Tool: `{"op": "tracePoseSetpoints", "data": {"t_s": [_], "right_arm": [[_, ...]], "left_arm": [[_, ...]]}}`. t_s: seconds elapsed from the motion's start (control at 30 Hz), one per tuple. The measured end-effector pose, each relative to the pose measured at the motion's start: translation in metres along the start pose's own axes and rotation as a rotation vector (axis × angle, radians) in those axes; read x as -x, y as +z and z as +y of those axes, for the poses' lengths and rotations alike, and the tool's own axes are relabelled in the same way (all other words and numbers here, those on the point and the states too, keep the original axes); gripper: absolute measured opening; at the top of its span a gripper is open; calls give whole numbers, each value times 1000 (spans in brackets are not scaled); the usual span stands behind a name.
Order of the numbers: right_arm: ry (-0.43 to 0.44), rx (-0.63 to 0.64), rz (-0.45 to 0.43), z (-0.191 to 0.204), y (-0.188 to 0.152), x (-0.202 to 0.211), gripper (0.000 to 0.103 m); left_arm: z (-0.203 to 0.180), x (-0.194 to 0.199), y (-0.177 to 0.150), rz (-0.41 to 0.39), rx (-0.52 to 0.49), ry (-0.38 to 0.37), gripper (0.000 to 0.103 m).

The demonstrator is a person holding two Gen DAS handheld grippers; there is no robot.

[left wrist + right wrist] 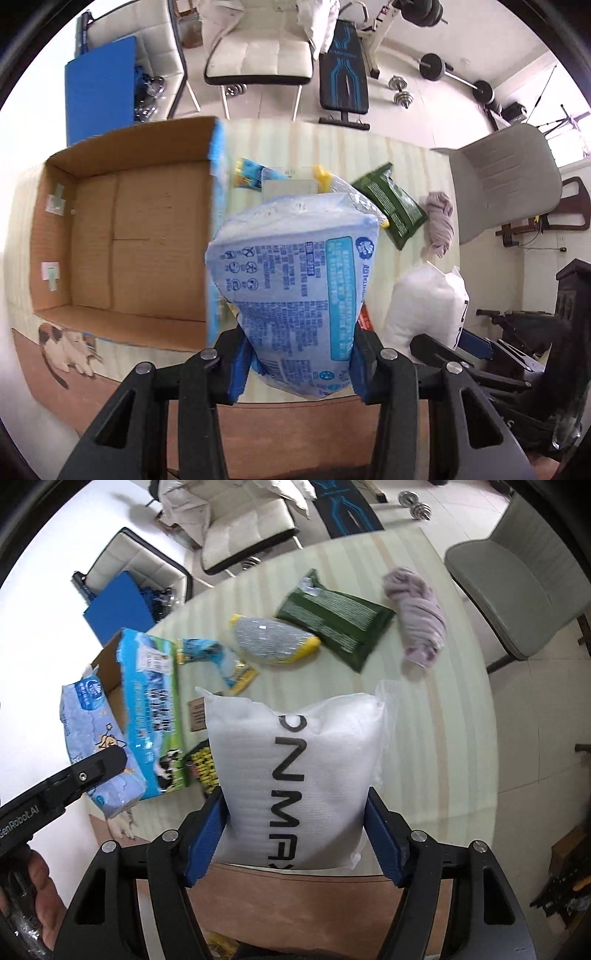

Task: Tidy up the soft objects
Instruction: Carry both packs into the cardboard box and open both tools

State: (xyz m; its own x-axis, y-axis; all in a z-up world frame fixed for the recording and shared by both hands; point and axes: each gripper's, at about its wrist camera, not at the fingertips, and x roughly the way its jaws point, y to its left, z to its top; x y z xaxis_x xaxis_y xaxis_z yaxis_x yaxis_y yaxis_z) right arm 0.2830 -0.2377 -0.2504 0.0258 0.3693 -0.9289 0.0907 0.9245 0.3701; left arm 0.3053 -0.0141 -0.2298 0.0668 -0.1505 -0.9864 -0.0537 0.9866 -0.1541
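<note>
Left gripper (297, 356) pinching a pale blue printed pack (291, 280), raised beside the open cardboard box (122, 236) at nine o'clock. Right gripper (295, 834) clamped, fingers fairly wide, on a white foam pouch (295, 775). Farther on the table (443, 709): silver-yellow packet (273, 638) at twelve, green bag (336, 618) and lilac cloth (421, 616) toward one o'clock.

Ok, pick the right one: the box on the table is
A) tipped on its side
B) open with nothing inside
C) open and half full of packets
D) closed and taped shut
B: in the left wrist view the cardboard box stands open at the top and only its bare brown floor shows, while the light-blue packet is clamped in the left hand-held gripper beside the box, not inside it.
</note>
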Motion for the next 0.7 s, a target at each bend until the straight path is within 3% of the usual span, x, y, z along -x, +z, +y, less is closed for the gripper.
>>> {"op": "tracePoseSetpoints", "data": {"t_s": [0.2, 0.43, 0.57, 0.7], "right_arm": [[79, 124, -39, 124, 15, 11, 74], [25, 193, -18, 263, 47, -52, 74], [-44, 187, -1, 310, 69, -102, 74], [-106, 168, 33, 329, 94, -149, 73]], "left_arm": [[92, 28, 22, -26, 38, 35, 41], [209, 1, 74, 56, 82, 41, 41], [245, -30, 107, 106, 37, 56, 41], [265, -69, 134, 176, 15, 20, 41]]}}
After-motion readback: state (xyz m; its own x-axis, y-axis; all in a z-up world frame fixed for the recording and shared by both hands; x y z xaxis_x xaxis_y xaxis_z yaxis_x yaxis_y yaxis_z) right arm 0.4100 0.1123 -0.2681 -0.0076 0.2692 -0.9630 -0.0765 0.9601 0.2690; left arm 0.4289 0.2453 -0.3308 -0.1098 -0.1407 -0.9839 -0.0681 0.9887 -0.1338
